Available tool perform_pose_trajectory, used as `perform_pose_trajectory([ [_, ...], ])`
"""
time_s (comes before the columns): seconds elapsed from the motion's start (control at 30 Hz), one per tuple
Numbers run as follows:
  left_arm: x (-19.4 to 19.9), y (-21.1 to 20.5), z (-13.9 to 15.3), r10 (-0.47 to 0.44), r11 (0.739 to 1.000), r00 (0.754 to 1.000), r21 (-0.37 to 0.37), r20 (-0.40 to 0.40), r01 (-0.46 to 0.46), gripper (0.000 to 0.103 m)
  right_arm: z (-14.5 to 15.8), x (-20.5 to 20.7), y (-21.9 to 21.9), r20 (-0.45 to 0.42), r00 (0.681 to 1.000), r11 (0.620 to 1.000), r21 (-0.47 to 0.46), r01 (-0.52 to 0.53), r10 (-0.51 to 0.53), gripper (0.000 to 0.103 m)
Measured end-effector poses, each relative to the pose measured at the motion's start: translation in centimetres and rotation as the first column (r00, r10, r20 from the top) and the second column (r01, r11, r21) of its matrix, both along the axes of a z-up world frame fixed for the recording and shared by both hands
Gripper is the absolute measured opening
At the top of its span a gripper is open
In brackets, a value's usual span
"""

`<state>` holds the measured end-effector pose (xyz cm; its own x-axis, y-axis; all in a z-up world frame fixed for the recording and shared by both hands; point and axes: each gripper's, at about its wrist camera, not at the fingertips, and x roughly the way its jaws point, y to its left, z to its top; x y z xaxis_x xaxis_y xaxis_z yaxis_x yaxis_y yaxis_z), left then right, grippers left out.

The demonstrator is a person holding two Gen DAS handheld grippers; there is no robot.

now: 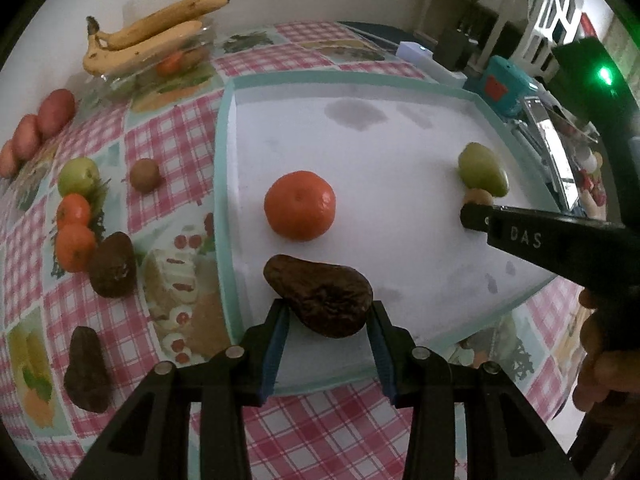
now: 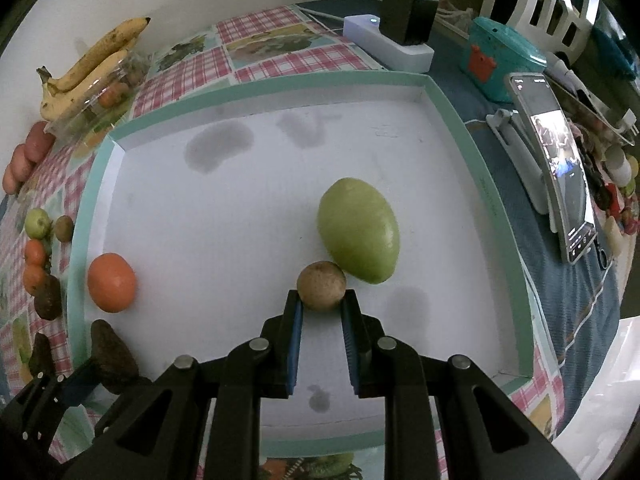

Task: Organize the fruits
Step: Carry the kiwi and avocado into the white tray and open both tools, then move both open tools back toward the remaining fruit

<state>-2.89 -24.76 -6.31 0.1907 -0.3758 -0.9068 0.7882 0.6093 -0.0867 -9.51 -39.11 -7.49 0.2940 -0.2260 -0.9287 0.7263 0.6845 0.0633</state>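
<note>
Inside the shallow white tray (image 2: 476,168), my left gripper (image 1: 329,316) is closing its blue pads against a wrinkled dark avocado (image 1: 320,294) beside the orange (image 1: 300,205). My right gripper (image 2: 322,302) is pinching a small brown kiwi (image 2: 321,286), which is touching the green mango (image 2: 358,230).

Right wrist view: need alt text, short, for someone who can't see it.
The right gripper closes its blue-padded fingers around a small brown kiwi on the floor of a white tray with a teal rim, next to a large green mango. A mandarin and a dark avocado held by the left gripper sit at the tray's left edge.
</note>
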Motion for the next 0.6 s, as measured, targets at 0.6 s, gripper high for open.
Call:
perform_pose_trajectory([
  [0.6,0.3,1.7,4.0,-0.010,0.999,1.000,-0.049,0.011,0.011,0.069,4.3,-0.3,0.4,0.063,0.997,0.990,-0.134,0.044,-0.035,0.035],
])
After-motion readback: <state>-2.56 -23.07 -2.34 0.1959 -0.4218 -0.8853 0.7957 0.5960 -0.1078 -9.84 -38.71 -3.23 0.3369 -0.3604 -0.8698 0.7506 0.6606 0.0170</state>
